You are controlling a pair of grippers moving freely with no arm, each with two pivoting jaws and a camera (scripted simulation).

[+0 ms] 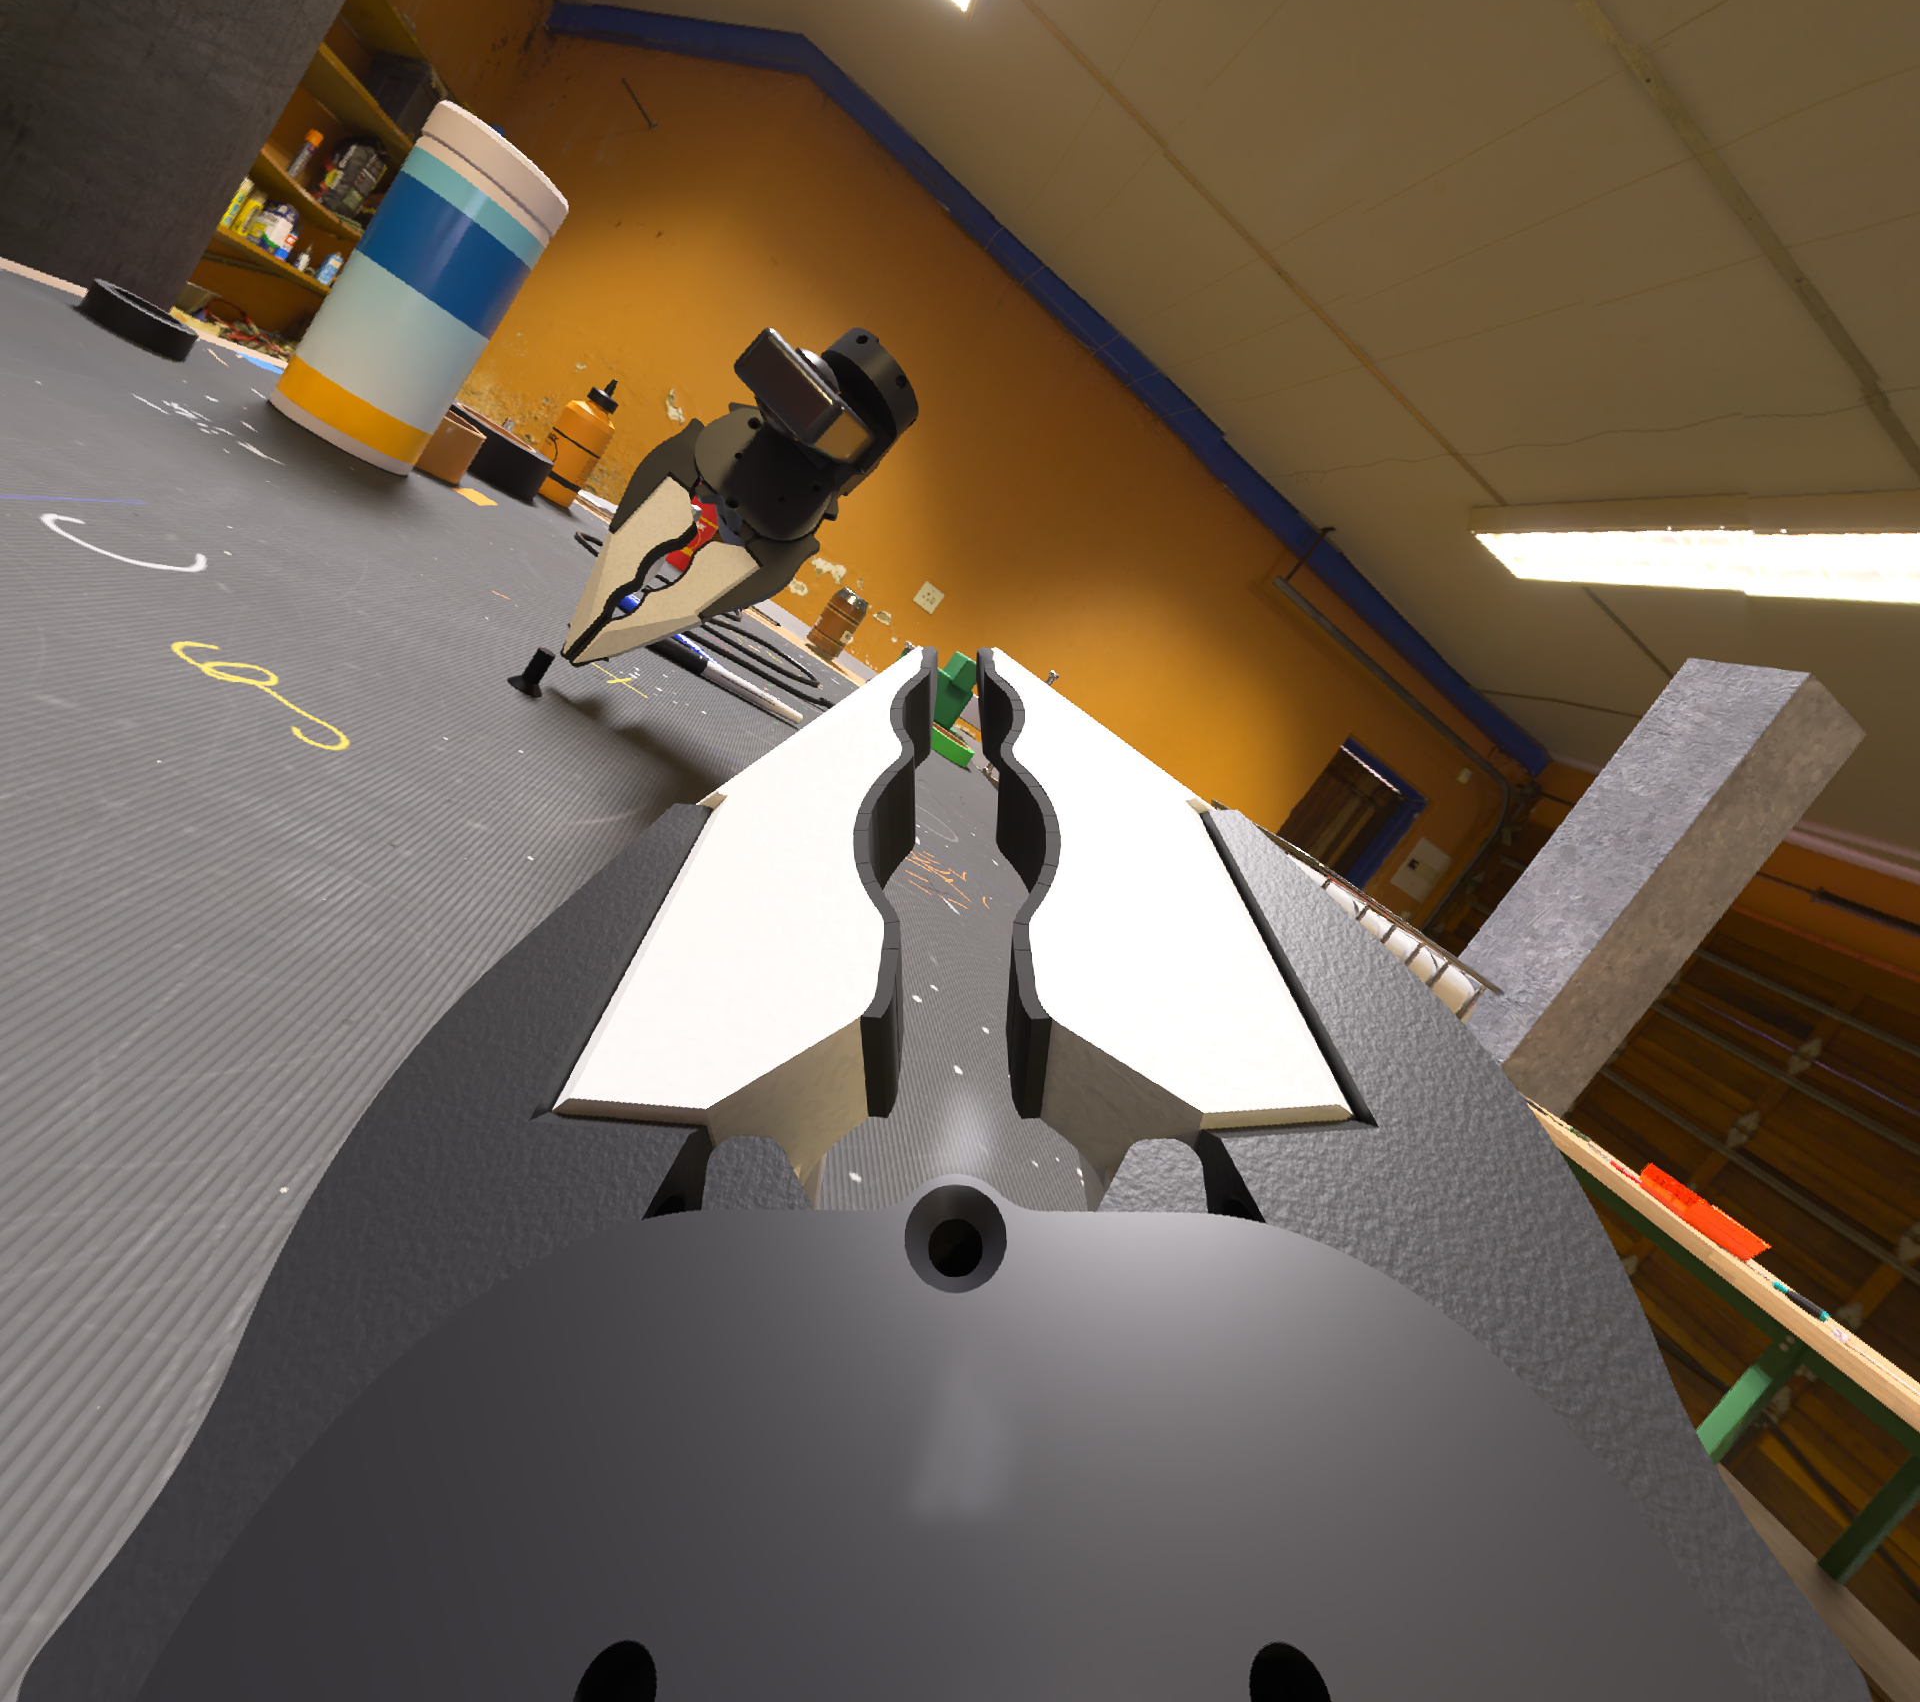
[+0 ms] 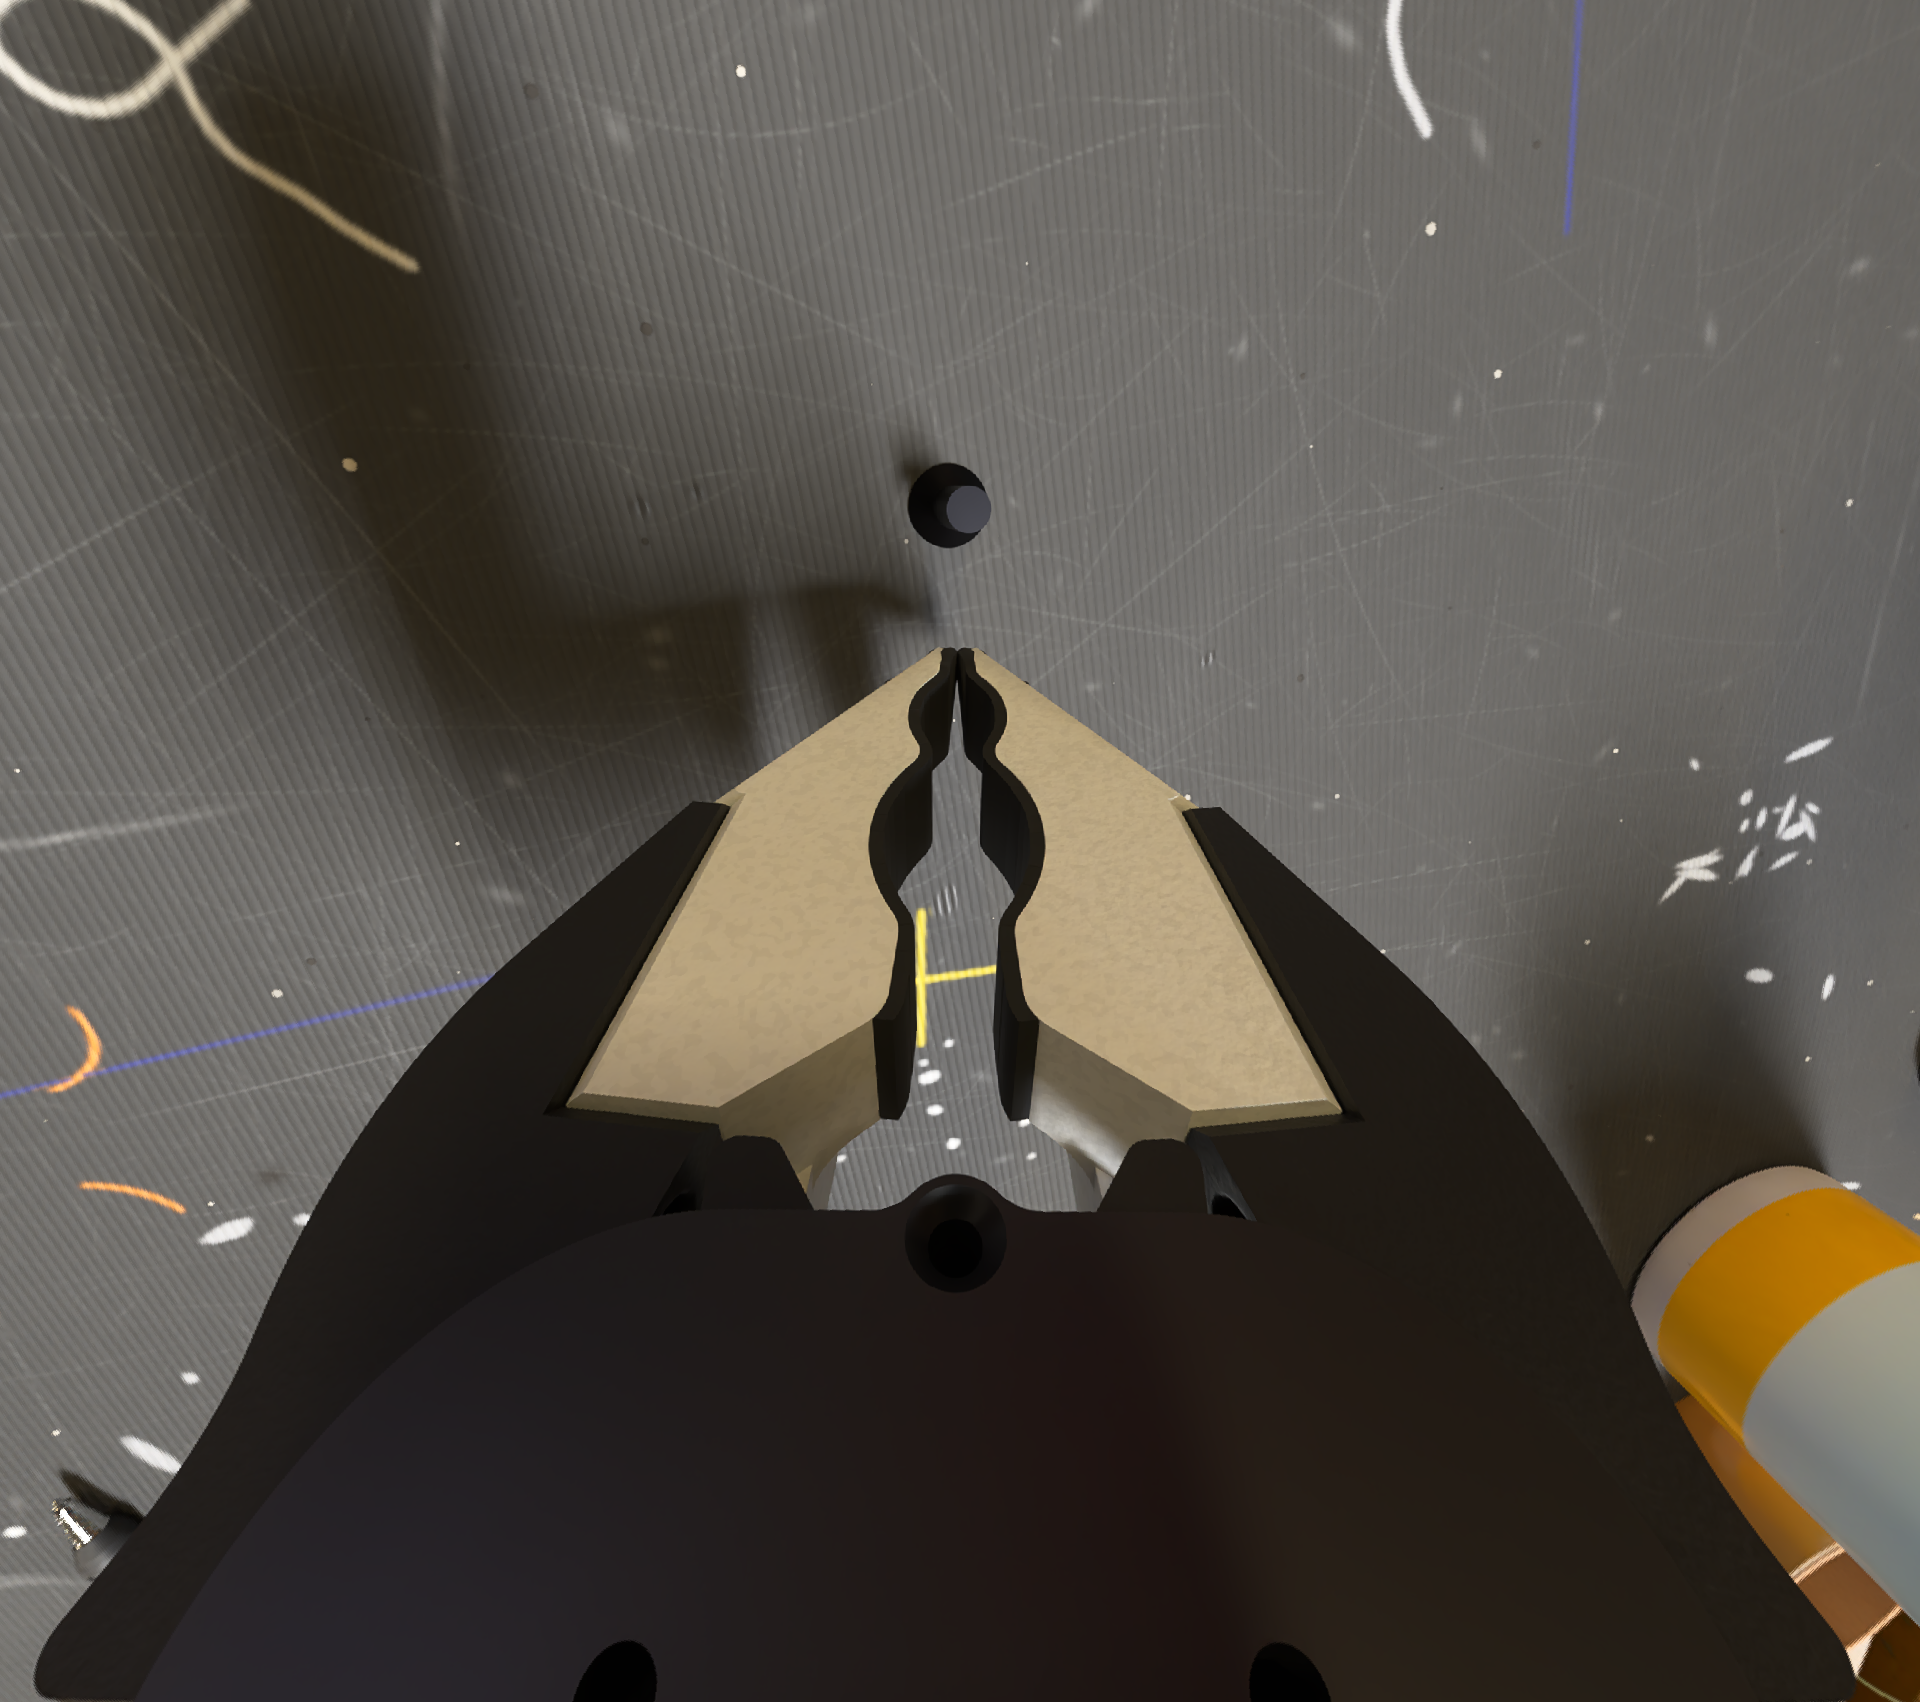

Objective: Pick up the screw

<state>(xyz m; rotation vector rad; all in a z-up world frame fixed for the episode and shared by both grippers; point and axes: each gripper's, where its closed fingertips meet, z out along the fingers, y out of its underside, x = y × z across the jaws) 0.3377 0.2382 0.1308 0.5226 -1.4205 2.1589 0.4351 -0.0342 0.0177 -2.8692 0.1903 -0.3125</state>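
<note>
The screw (image 1: 532,673) is small and black. It stands head down on the dark grey mat (image 1: 260,873), shank up. In the right wrist view the screw (image 2: 949,506) shows from above, just beyond my fingertips. My right gripper (image 2: 956,655) has tan fingers, is shut and holds nothing. In the left wrist view the right gripper (image 1: 569,655) points down at the mat, its tip right beside the screw. My left gripper (image 1: 954,660) has white fingers, is narrowly open and empty, low over the mat and well away from the screw.
A tall striped cylinder (image 1: 416,302) stands on the mat beyond the screw; its base shows in the right wrist view (image 2: 1787,1340). A black ring (image 1: 140,317), a marker pen (image 1: 727,670), a green block (image 1: 954,696) and an orange bottle (image 1: 582,442) lie farther off. A small silver bolt (image 2: 78,1527) lies near the right gripper.
</note>
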